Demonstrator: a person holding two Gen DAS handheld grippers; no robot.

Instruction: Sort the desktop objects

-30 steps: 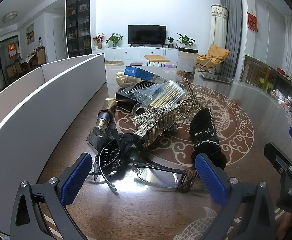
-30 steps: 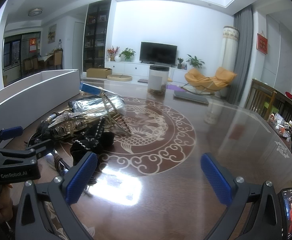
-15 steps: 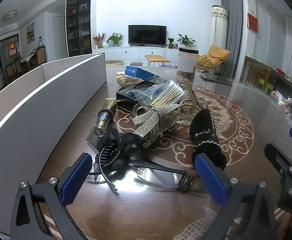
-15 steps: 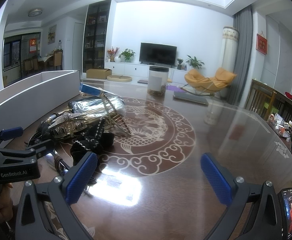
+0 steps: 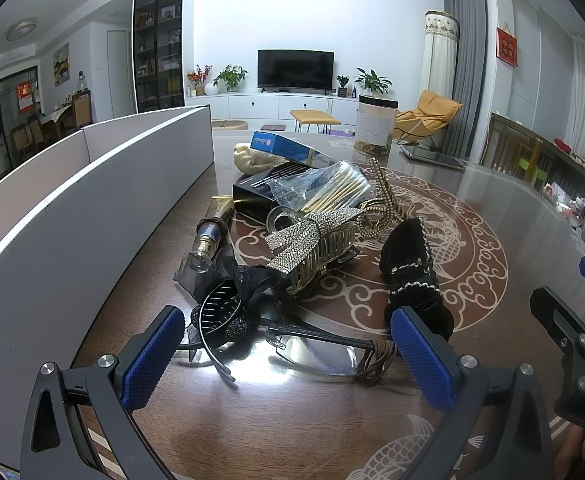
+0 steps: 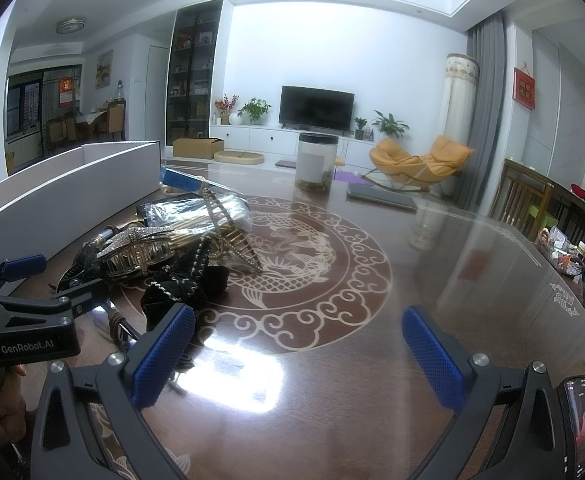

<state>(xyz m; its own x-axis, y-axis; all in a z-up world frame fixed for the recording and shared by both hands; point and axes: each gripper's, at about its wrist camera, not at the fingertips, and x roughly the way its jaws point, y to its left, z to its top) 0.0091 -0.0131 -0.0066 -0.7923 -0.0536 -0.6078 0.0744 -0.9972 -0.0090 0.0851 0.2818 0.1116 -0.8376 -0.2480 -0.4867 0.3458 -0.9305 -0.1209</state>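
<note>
**Both grippers spread and empty, pile not yet touched**

Left gripper (image 5: 288,354) hovers low over the near edge of the heap w/ fingers wide apart, nothing between them. It's lined up on the closest items, the clear glasses (image 5: 320,354) and black headband (image 5: 216,320), probably because they lie loose at the front and come away w/o disturbing the rest. Right gripper (image 6: 296,354) is likewise spread and empty, held over bare table (image 6: 332,360) to the right of the heap — out of the way, prob. waiting.

The pile sits mid-table: rhinestone hair claw (image 5: 316,240), black velvet scrunchie (image 5: 412,264), bag of cotton swabs (image 5: 332,190) resting on a black box (image 5: 256,194), blue carton (image 5: 288,148) behind.

Containers: white divided box (image 5: 92,200) stands just left of the heap — its inside is hidden by the wall, can't tell contents. Clear jar (image 6: 316,164) farther back holds something brownish at the bottom.
</note>
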